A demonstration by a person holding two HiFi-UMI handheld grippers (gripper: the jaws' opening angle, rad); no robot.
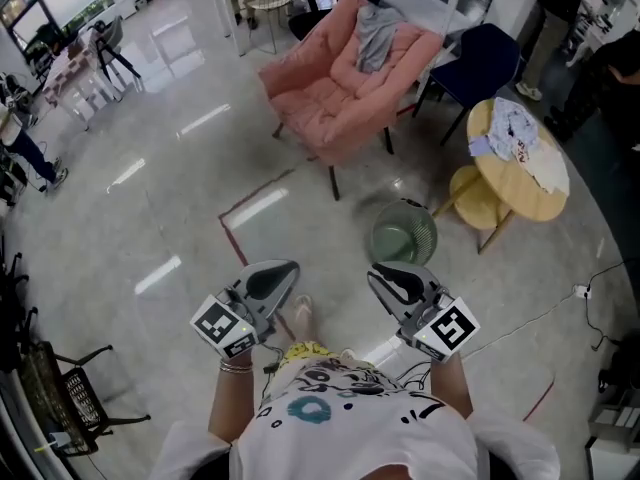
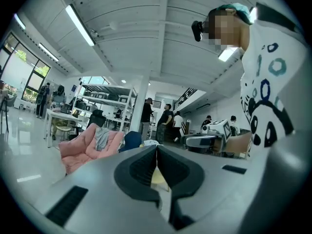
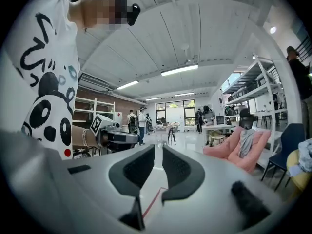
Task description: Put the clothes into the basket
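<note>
The person holds the left hand-held gripper (image 1: 268,283) and the right hand-held gripper (image 1: 397,282) out level over the floor, both clenched with nothing between the jaws. A grey garment (image 1: 376,36) is draped on the pink armchair (image 1: 325,98) and a pale one (image 1: 512,130) lies on the round surface (image 1: 545,204). The green basket (image 1: 404,233) stands on the floor between them.

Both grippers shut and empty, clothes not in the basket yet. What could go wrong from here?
1. The grey garment drapes over the pink padded armchair; a pinch could catch the cushion too.
2. The round green basket is small and stands beside a yellow stool; a dropped garment might hang over its rim.
3. A white cable lies on the floor on the side of the round wooden table holding the pale blue-and-white garment: possible trip hazard.
</note>
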